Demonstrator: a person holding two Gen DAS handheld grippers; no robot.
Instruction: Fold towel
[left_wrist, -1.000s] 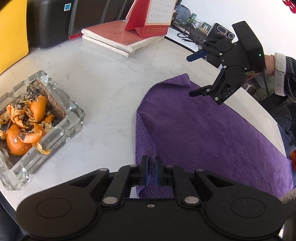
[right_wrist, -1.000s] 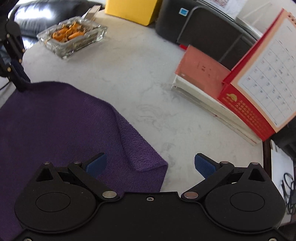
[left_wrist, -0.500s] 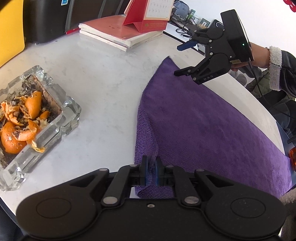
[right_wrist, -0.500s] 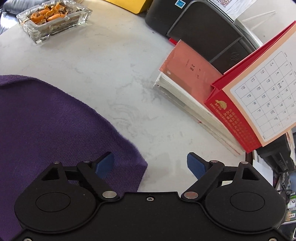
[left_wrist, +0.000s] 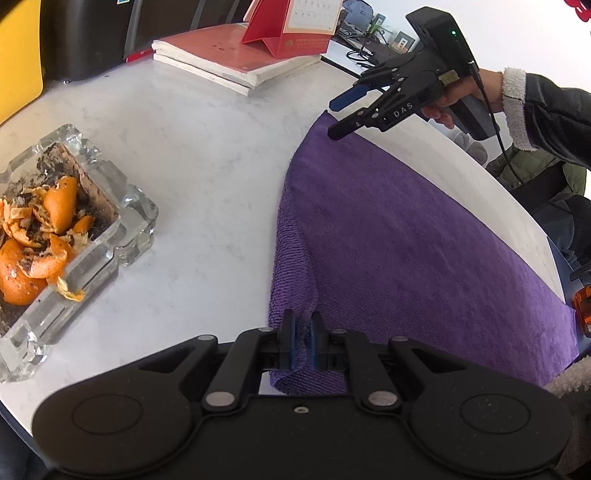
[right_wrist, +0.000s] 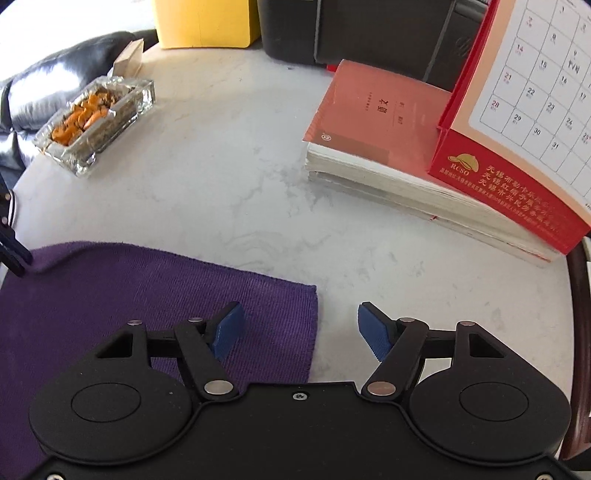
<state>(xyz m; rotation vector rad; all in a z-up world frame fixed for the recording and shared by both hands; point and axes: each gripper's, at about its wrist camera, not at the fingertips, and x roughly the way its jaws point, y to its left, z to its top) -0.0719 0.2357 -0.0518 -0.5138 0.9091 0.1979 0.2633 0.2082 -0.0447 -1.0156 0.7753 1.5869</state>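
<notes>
A purple towel (left_wrist: 406, 236) lies on the white marble table (left_wrist: 207, 155). My left gripper (left_wrist: 300, 341) is shut on the towel's near corner, which bunches between its blue pads. My right gripper (left_wrist: 341, 116) is open and hovers just above the towel's far corner. In the right wrist view the right gripper (right_wrist: 301, 328) is open and empty, and the towel's far corner (right_wrist: 288, 317) lies flat under it, its edge between the two blue pads. The towel (right_wrist: 110, 295) stretches away to the left there.
A glass ashtray (left_wrist: 66, 236) with orange peel stands left of the towel; it also shows in the right wrist view (right_wrist: 99, 122). A stack of books (right_wrist: 388, 155) with a red desk calendar (right_wrist: 517, 122) stands at the far side. A yellow box (right_wrist: 203, 22) and a black case (right_wrist: 369, 33) lie behind.
The towel's folded-over far corner has been laid out flat. My right gripper has moved away from the left gripper, staying open over that corner. The left gripper keeps its hold.
</notes>
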